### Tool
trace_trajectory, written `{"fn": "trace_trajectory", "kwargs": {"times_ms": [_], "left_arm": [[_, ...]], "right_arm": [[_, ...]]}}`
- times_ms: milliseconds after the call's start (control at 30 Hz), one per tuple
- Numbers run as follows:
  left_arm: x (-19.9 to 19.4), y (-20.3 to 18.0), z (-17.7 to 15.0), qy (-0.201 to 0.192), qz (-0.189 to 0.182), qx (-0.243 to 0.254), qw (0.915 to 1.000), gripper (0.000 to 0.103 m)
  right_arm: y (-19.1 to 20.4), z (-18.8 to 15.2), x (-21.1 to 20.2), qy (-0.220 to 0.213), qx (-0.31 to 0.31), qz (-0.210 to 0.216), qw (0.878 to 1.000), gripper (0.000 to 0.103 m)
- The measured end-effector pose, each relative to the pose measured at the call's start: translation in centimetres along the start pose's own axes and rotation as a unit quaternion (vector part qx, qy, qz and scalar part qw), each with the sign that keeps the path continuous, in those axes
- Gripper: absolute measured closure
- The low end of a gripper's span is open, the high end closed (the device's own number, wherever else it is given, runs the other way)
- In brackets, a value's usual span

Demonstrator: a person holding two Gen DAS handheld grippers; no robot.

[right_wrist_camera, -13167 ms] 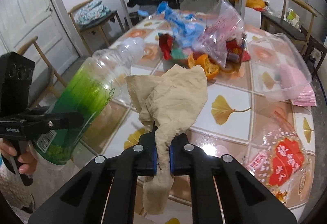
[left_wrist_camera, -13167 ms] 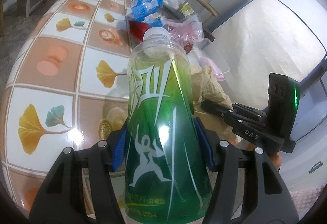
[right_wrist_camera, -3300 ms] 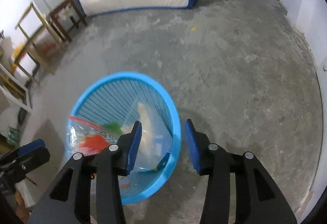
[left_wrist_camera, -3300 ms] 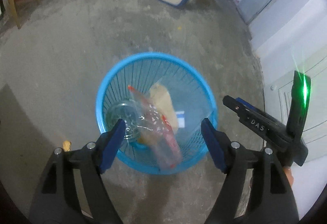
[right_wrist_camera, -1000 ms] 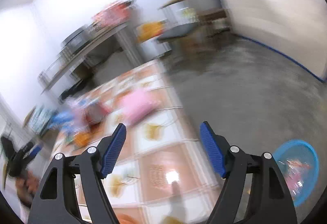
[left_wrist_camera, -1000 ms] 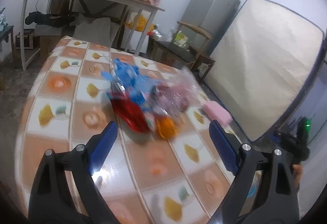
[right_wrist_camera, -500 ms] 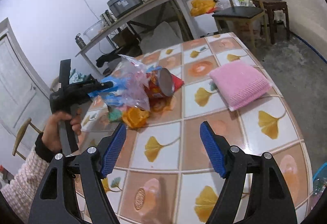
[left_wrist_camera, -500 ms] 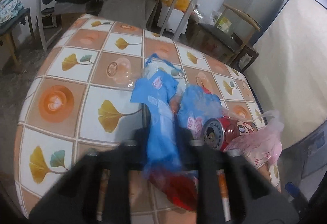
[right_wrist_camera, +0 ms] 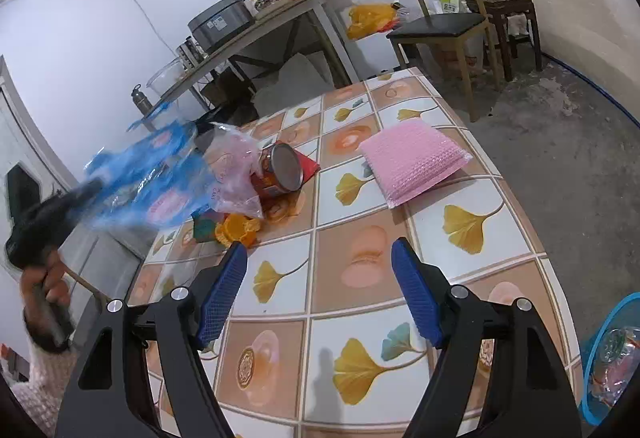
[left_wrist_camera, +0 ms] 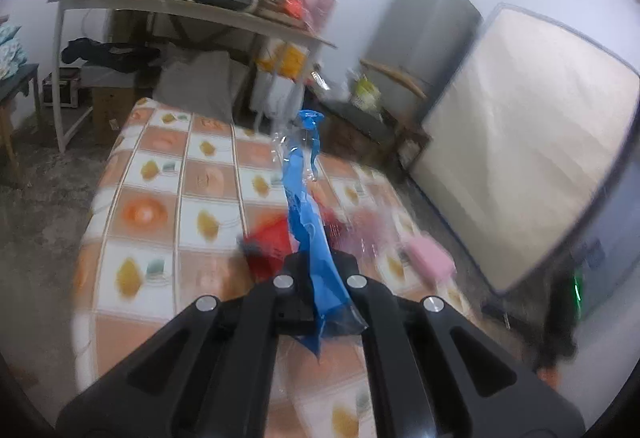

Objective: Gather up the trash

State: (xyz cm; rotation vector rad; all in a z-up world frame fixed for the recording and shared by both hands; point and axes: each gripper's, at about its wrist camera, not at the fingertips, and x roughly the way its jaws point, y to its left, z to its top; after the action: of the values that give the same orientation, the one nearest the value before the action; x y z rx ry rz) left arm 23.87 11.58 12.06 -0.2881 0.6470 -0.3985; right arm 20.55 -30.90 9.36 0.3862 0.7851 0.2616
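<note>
Between the left jaws: blue wrapper, lifted off the table.

We have the left gripper (left_wrist_camera: 320, 280) closed on a blue wrapper (left_wrist_camera: 308, 214), which streams forward and up from the jaws, clear of the table (left_wrist_camera: 168, 198); the left view is blurred, so grip depth is hard to judge. The right gripper (right_wrist_camera: 318, 294) is wide and holds nothing. Ahead and left of it lie the can (right_wrist_camera: 280, 170), pink bag (right_wrist_camera: 232, 170) and orange scrap (right_wrist_camera: 240, 228); ahead and right, the pink pad (right_wrist_camera: 414, 160). The bin (right_wrist_camera: 596, 354) sits low at its right. Our advice: keep the left squeeze firm, since thin film likely slips. Bring the right one down over the can and close across its body. Carry both loads to the bin together.
</note>
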Motion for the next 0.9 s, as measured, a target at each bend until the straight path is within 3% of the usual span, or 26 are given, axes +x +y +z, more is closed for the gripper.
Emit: {"fn": "trace_trajectory", "kwargs": {"times_ms": [167, 300, 367, 400, 533, 567, 700, 800, 900], "left_arm": [[-2.5, -1.3, -6.0, 0.086, 0.043, 0.062, 0.9934, 0.103], [-1.7, -2.0, -10.9, 0.153, 0.043, 0.092, 0.983, 0.1], [-1.2, -2.7, -12.8, 0.155, 0.053, 0.125, 0.9785, 0.083], [-1.0, -3.0, -13.4, 0.149, 0.055, 0.137, 0.9778, 0.08], [-0.7, -3.8, -15.1, 0.121, 0.064, 0.177, 0.9747, 0.08], [-0.3, -4.0, -15.2, 0.118, 0.064, 0.18, 0.9745, 0.081], [-1.1, -5.6, -15.9, 0.086, 0.042, 0.217, 0.9714, 0.09], [-1.3, -7.5, -16.7, 0.069, 0.033, 0.27, 0.9597, 0.09], [-0.2, -9.0, -18.0, 0.088, 0.012, 0.307, 0.9477, 0.09]], "right_arm": [[0.2, -0.7, 0.6, 0.011, 0.01, 0.013, 1.0, 0.03], [0.7, -1.6, 1.6, 0.028, 0.017, 0.025, 0.999, 0.03], [1.4, -2.1, 2.1, 0.039, 0.011, 0.034, 0.999, 0.03], [2.2, -2.5, 2.6, 0.051, 0.001, 0.044, 0.998, 0.03], [5.4, -4.1, 3.7, 0.086, -0.035, 0.092, 0.991, 0.032], [6.3, -4.6, 4.2, 0.099, -0.044, 0.106, 0.988, 0.036], [8.8, -6.3, 7.1, 0.156, -0.072, 0.109, 0.979, 0.069], [9.3, -7.2, 9.5, 0.189, -0.073, 0.097, 0.974, 0.088], [8.7, -7.7, 11.4, 0.207, -0.047, 0.105, 0.972, 0.096]]}}
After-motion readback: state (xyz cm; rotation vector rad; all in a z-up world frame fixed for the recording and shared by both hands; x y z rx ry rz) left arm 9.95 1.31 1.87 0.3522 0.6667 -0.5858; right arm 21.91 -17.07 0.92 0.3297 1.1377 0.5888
